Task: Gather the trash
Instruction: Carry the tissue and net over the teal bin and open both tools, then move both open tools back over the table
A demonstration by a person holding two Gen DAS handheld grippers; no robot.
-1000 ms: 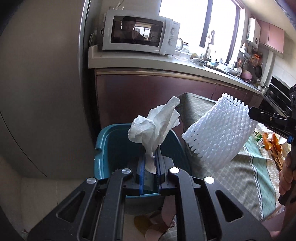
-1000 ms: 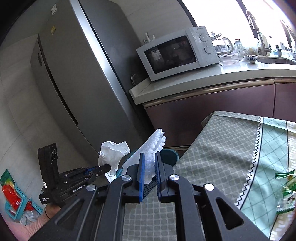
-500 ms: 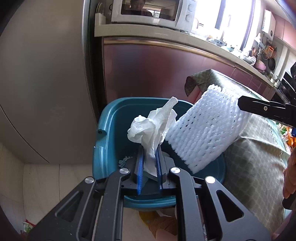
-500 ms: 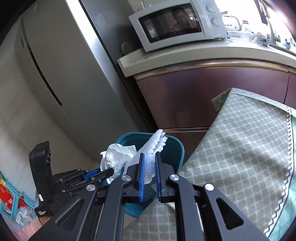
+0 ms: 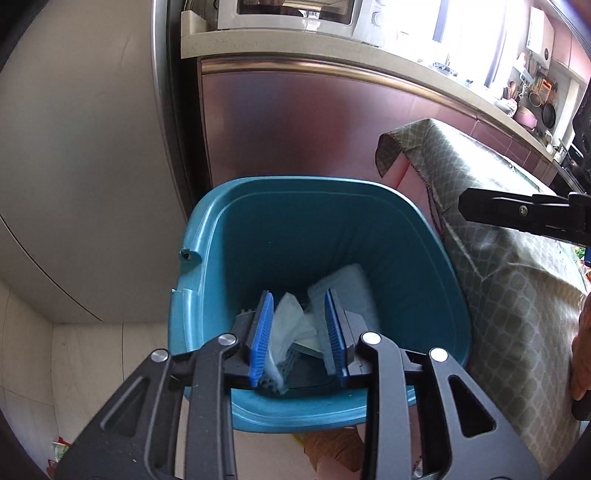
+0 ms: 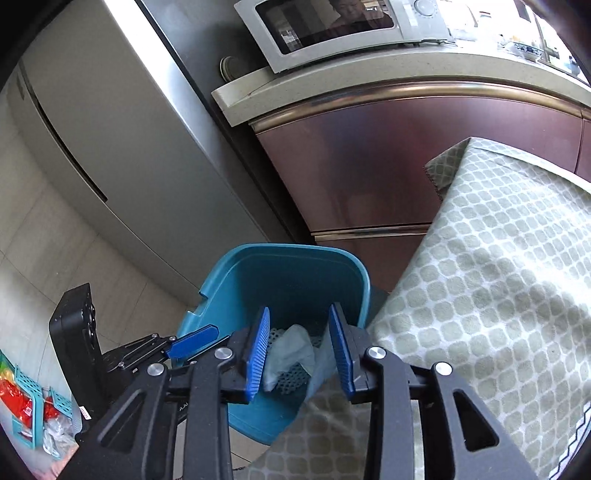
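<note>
A teal trash bin (image 5: 207,266) stands on the floor beside the table; it also shows in the right wrist view (image 6: 229,288). My left gripper (image 5: 299,332) is open above the bin's near side. The crumpled white tissue (image 5: 291,325) lies inside the bin, seen between the left fingers. The white foam net (image 5: 347,288) lies at the bin's bottom to its right. My right gripper (image 6: 299,347) is open over the bin's right side, with the tissue (image 6: 291,350) seen below it. The right gripper's arm (image 5: 524,214) reaches in from the right in the left wrist view.
A table with a green patterned cloth (image 6: 498,295) stands right of the bin. A brown cabinet (image 5: 314,122) with a microwave (image 6: 332,29) on its counter is behind, a grey fridge (image 5: 81,147) to the left. Small baskets (image 6: 26,406) sit on the floor.
Both grippers have opened. The tissue and the foam net have dropped into the bin. Both cameras have tilted down toward the bin.
</note>
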